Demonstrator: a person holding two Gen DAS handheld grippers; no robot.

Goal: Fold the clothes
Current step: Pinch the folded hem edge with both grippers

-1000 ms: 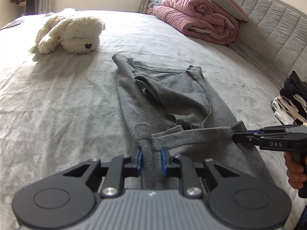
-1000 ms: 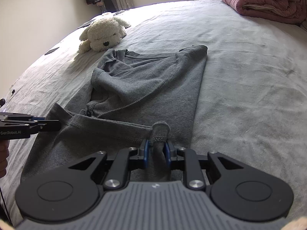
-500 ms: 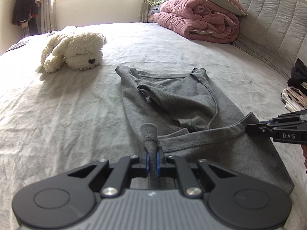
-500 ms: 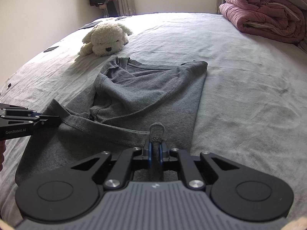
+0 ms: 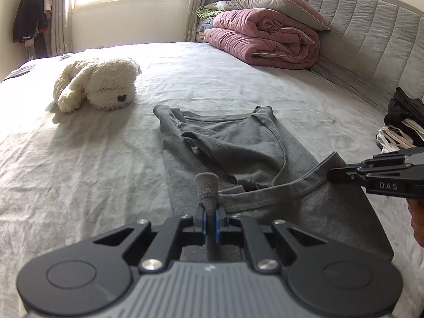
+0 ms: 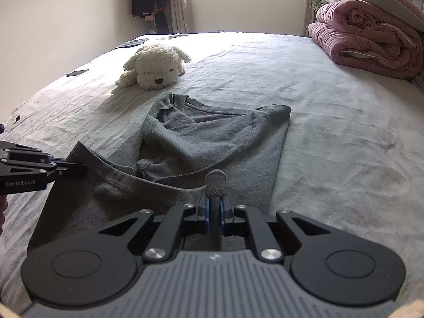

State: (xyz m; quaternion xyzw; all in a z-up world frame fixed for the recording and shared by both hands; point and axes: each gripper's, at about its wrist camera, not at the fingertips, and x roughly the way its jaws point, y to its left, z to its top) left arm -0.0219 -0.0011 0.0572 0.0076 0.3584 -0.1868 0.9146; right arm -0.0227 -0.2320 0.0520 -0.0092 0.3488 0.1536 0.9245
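Observation:
A grey garment (image 5: 238, 153) (image 6: 212, 143) lies partly folded on the pale bed sheet (image 5: 79, 172) (image 6: 331, 145), sleeves tucked over its middle. My left gripper (image 5: 210, 212) is shut on the garment's near hem at the left corner, a nub of cloth poking out above the pads. My right gripper (image 6: 215, 206) is shut on the same hem at the right corner. Each gripper shows from the side in the other's view, the right gripper (image 5: 331, 174) and the left gripper (image 6: 82, 170), both pinching the hem, which is lifted off the sheet between them.
A white plush dog (image 5: 98, 87) (image 6: 155, 66) lies beyond the garment. A rolled pink quilt (image 5: 265, 42) (image 6: 368, 42) with a pillow sits by the padded headboard (image 5: 371, 34). Stacked clothes (image 5: 400, 124) lie at the right edge. Small dark items (image 6: 76, 73) rest at the far left.
Both grippers closed on the near hem, from open around it to pinching it. They then lifted, raising the hem and tilting both views up toward the window.

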